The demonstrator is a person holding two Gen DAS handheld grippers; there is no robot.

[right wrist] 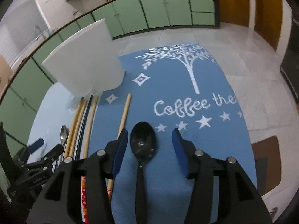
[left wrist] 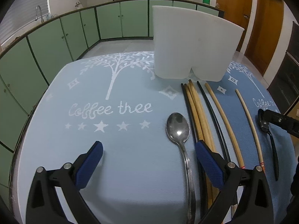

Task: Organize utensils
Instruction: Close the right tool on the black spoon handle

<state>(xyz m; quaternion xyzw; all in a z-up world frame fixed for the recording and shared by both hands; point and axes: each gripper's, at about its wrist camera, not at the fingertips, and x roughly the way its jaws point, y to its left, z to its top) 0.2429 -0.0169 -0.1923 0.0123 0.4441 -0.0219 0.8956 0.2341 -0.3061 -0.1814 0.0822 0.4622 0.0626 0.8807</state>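
Note:
A white utensil holder [left wrist: 192, 43] stands at the back of the table; it also shows in the right wrist view [right wrist: 84, 61]. A metal spoon [left wrist: 178, 128] lies on the light blue mat, next to several wooden and black chopsticks [left wrist: 200, 115]. My left gripper [left wrist: 149, 156] is open, low over the mat, with the metal spoon's handle between its fingers. A black spoon [right wrist: 143, 141] lies on the darker blue mat. My right gripper [right wrist: 150, 141] is open, its blue pads either side of the black spoon's bowl. The black spoon [left wrist: 269, 136] also shows in the left wrist view.
Two "Coffee tree" mats cover the table, light blue [left wrist: 112, 112] and darker blue [right wrist: 186, 93]. More chopsticks [right wrist: 87, 123] lie left of my right gripper. Green kitchen cabinets [left wrist: 112, 20] and tiled floor [right wrist: 252, 65] lie beyond the table edge.

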